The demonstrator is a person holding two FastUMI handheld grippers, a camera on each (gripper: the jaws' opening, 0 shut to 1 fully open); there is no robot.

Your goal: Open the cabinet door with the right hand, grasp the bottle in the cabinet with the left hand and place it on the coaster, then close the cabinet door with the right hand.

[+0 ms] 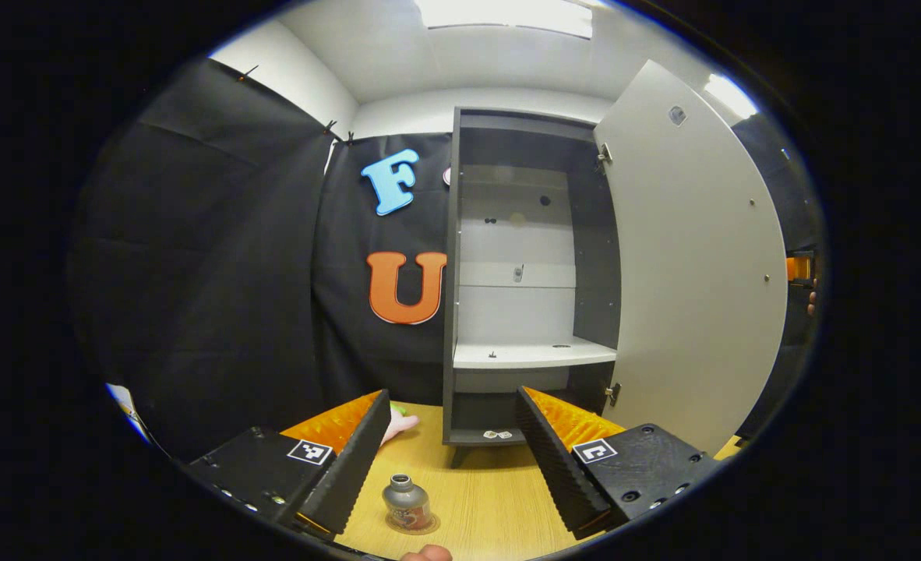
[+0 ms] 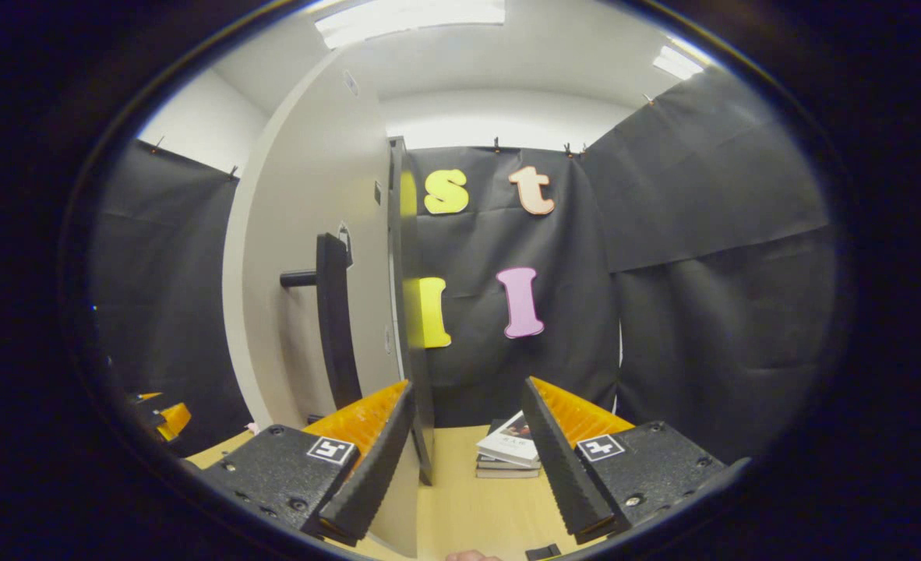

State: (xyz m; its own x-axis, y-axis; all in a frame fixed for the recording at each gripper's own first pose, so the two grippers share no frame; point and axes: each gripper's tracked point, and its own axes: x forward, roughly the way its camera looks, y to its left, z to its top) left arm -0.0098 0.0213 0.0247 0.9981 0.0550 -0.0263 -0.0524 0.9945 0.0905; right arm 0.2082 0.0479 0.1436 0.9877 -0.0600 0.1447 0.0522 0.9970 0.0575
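A: Where's the bottle? Left tongs (image 1: 453, 460) gape wide, nothing between the fingers.

B: Small silver metal bottle with a red label (image 1: 406, 505), upright on a round tan coaster (image 1: 429, 527), on the light wood counter (image 1: 492, 499). It sits low between the left tongs' 2 fingers, nearer the left one, not touched by either. Looks released and placed.

A: Cabinet?

B: Tall grey cabinet with white shelves (image 1: 531, 354) straight ahead of the left tongs, shelves bare. White flat cabinet door (image 1: 694, 265) swung wide to their right.

A: Right tongs?

B: Right tongs (image 2: 464, 460) also spread wide, holding nothing. The door's thin edge runs up just inside their left finger; the black bar handle (image 2: 334, 319) is above-left of that finger. Probably parked there because the door is next.

A: So step 3?

B: My read: yes, only closing remains. Right tongs need to push the panel or take the handle.

A: Anything else?

B: Stack of books (image 2: 509, 452) on the counter between the right tongs' fingers, farther off. Pink thing (image 1: 400, 425) past the left tongs' left finger, can't tell what.
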